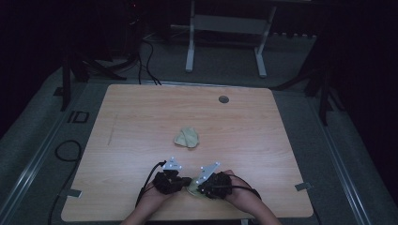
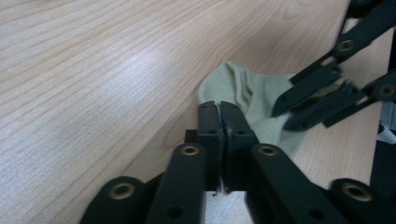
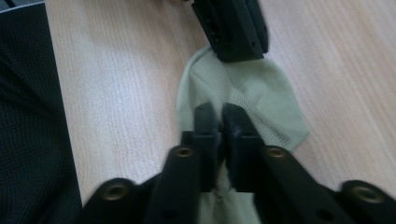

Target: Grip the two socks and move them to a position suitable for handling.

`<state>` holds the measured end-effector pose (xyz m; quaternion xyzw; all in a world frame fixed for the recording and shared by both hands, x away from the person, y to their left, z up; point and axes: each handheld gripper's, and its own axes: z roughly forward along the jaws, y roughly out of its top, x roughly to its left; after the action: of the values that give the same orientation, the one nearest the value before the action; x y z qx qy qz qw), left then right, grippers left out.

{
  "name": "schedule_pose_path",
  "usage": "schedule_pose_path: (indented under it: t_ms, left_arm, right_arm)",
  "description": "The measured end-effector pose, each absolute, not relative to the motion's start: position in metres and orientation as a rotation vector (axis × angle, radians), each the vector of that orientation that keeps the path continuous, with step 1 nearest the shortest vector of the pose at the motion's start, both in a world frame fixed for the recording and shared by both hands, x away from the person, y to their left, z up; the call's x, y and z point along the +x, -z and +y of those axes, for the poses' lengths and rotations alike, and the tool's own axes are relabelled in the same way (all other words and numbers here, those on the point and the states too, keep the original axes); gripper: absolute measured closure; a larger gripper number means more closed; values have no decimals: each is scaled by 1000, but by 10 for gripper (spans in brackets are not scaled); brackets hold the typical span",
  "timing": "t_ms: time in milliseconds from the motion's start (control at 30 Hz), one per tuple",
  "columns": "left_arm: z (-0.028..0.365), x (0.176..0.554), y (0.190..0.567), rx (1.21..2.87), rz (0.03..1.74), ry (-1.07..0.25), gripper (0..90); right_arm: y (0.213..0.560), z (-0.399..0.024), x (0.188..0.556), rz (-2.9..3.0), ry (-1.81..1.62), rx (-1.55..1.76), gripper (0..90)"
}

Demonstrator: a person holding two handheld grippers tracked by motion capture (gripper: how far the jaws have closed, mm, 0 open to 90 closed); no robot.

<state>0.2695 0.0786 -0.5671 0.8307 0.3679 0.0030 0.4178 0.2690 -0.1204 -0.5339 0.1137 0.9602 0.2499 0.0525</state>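
while both hand-held grippers pinch it, the pale green sock (image 3: 243, 100) lies at the table's (image 1: 141, 122) near edge between them: left hand-held gripper (image 2: 219, 109) clamped on one end, right hand-held gripper (image 3: 219, 114) on the other, its long axis running hand to hand. another crumpled sock (image 1: 187, 137) sits mid-table.

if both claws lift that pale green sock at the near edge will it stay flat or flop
Probably flop: the sock is thin knit fabric, already creased where the right claw pinches it, so it should sag between that and the left claw. It looks light, and unlikely to slip, since both claws are shut on cloth.
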Motion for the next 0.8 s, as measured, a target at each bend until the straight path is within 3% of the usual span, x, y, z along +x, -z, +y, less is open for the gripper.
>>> schedule_pose_path:
  t_ms: [300, 700, 800]
  left_arm:
    - [74, 264, 567, 2141, 895, -68, 891]
    - [79, 261, 564, 2130, 919, -107, 892]
    - [80, 260, 564, 2131, 924, -105, 892]
  right_arm:
    - [515, -137, 260, 2822, -868, 428, 875]
    - [499, -186, 258, 2616, -928, 798, 859]
    - [509, -190, 256, 2640, -910, 818, 707]
